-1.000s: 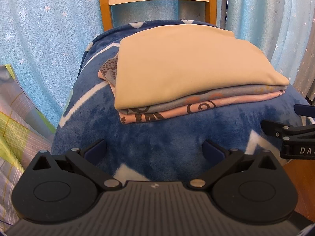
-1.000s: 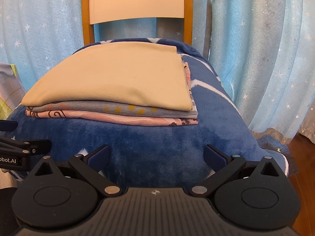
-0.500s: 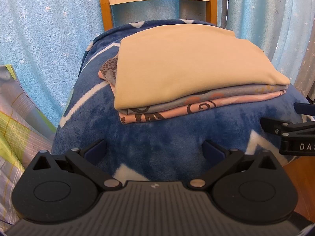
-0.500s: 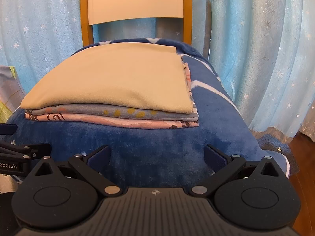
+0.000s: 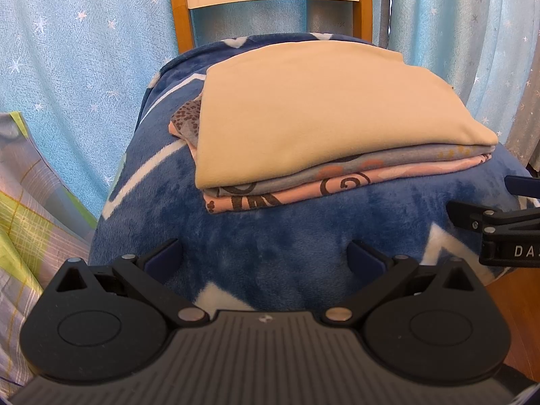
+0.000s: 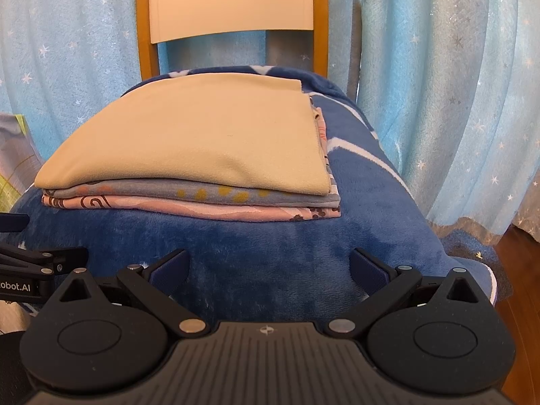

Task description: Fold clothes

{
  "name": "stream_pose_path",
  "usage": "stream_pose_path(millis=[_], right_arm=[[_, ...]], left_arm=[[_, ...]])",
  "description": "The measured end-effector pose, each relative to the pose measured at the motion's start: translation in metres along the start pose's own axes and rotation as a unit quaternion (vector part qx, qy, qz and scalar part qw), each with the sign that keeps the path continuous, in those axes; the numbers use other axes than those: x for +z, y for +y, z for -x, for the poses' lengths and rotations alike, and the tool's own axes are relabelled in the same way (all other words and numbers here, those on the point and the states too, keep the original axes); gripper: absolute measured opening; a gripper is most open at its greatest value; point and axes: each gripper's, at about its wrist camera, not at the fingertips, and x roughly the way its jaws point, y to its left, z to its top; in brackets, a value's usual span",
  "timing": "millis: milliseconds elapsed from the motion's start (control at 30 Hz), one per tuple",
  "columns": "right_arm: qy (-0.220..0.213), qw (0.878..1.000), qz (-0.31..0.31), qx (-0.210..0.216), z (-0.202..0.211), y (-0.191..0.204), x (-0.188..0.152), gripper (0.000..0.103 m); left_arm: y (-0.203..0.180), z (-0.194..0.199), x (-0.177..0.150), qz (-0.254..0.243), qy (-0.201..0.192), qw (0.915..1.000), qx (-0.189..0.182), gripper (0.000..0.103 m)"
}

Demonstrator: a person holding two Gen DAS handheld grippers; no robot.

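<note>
Both tongs (image 5: 265, 261) (image 6: 268, 265) spread, empty — folded stack (image 5: 324, 114) flat, long axis crosswise.

the pink garment (image 5: 341, 187) and the grey-blue garment (image 5: 337, 172) are being covered almost wholly by the cream cloth (image 5: 324, 108), so only their edges are being shown and their prints cannot be made out in full. the chair back (image 6: 229, 0) is being cut off by the top edge in both views, and its seat is being hidden under the blue blanket (image 6: 263, 263). the right gripper (image 5: 506, 236) is being cropped at the right edge of the left view, its lettering clipped; the left gripper (image 6: 33, 270) is likewise being cropped at the left edge of the right view. the plaid fabric (image 5: 23, 236) is being cut off at the left edge.
</note>
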Motion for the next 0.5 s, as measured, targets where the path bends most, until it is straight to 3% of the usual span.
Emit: stream_pose_path(millis=[367,500], right_arm=[[-0.009,1.0,-0.026,0.008,0.0011,-0.008,0.0066,0.103],[-0.013,1.0,-0.007,-0.001,-0.0012,-0.0028,0.0076,0.103]], left_arm=[[-0.0009,0.0001,0.0038,0.004,-0.017,0.9998,0.002,0.103],[0.0013,0.0009,0.0024,0.008,-0.023,0.9997,-0.004,0.103]])
